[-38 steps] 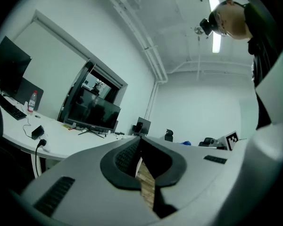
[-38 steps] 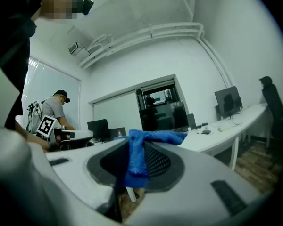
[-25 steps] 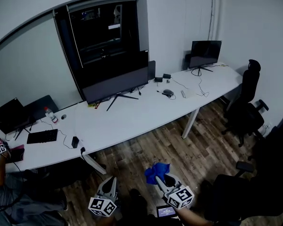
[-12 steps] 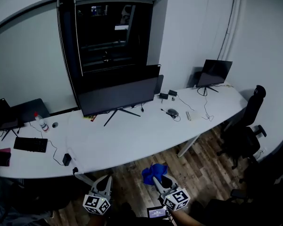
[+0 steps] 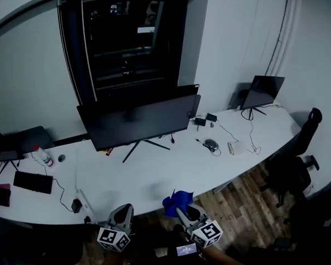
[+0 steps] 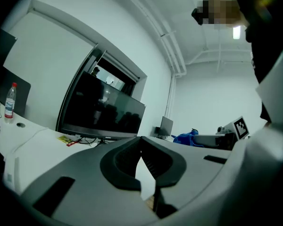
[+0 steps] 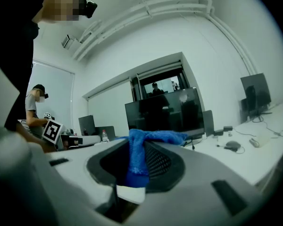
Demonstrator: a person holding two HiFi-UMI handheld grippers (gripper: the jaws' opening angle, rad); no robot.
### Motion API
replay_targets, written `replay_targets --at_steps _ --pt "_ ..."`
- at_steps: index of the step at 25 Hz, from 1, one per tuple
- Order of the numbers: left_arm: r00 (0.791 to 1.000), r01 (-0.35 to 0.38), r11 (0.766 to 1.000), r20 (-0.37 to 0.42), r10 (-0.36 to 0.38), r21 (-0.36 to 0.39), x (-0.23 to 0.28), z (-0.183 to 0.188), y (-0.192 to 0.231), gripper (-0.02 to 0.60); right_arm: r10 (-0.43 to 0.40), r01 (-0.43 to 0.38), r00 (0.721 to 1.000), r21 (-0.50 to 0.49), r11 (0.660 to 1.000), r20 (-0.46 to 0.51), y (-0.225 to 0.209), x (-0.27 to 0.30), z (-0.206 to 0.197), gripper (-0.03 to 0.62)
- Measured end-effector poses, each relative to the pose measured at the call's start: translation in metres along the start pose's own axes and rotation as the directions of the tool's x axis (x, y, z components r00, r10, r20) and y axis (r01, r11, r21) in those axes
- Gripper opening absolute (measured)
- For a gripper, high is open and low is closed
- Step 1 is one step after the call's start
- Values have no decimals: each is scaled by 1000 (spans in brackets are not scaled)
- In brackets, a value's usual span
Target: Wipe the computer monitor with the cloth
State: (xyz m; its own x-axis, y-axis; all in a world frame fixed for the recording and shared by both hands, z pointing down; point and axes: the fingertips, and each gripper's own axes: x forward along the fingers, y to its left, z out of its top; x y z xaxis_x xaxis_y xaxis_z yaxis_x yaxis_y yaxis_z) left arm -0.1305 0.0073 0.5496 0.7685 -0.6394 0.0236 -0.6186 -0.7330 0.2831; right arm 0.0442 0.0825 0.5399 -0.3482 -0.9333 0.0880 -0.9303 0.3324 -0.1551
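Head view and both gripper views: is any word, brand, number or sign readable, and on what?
None reads clearly.
Small lit screen at the head view's bottom edge: characters too small.
Marker cubes: square patterns, no letters.
Bottle label: blurred.
Yellow item by the monitor stand: too small.
Cloth: no tag shows.

No readable text, no legible labels

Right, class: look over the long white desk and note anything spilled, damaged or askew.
Nothing stands out. The large black monitor stands on its legs on the long white desk, the clear plastic bottle is upright, and the blue cloth sits clamped in the right gripper.
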Motion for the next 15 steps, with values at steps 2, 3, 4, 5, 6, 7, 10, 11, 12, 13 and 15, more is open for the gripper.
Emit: replay_targets --at_steps 2,3,4,5,6,7,10,11,12,13,15 --pt "1000 -16 1000 8 16 0 19 5 7 -6 43 -43 999 3 999 -3 -14 20 1 89" --pt "999 -29 1000 13 29 -5 28 7 11 -6 63 -63 998 6 998 -2 -22 31 2 89" --pt "999 -46 999 18 46 -10 38 8 15 -6 85 -85 996 8 996 -4 -31 42 3 89" --pt "998 -65 998 23 65 -12 47 9 20 -6 111 -111 994 7 994 -9 -41 54 4 89" --pt "996 -87 996 29 87 -9 57 11 25 -6 142 -142 990 3 990 -16 -50 66 6 89" --pt "993 -110 994 34 110 -6 67 14 28 -6 175 -175 984 -2 985 -22 -59 77 8 89" --pt "983 -175 984 46 176 -18 97 23 36 -6 293 -294 955 -33 955 -40 -77 106 23 89" --pt "979 -195 981 52 196 -22 105 28 37 -6 333 -335 942 -44 941 -48 -80 114 31 89" --pt "975 -214 977 60 215 -23 112 34 38 -6 370 -372 928 -53 927 -52 -83 122 40 89" --pt "970 -233 972 70 234 -20 119 40 40 -6 403 -406 914 -61 912 -51 -87 129 50 89" --pt "958 -270 963 93 270 -8 130 53 42 -6 463 -465 885 -83 881 -38 -93 143 67 89"
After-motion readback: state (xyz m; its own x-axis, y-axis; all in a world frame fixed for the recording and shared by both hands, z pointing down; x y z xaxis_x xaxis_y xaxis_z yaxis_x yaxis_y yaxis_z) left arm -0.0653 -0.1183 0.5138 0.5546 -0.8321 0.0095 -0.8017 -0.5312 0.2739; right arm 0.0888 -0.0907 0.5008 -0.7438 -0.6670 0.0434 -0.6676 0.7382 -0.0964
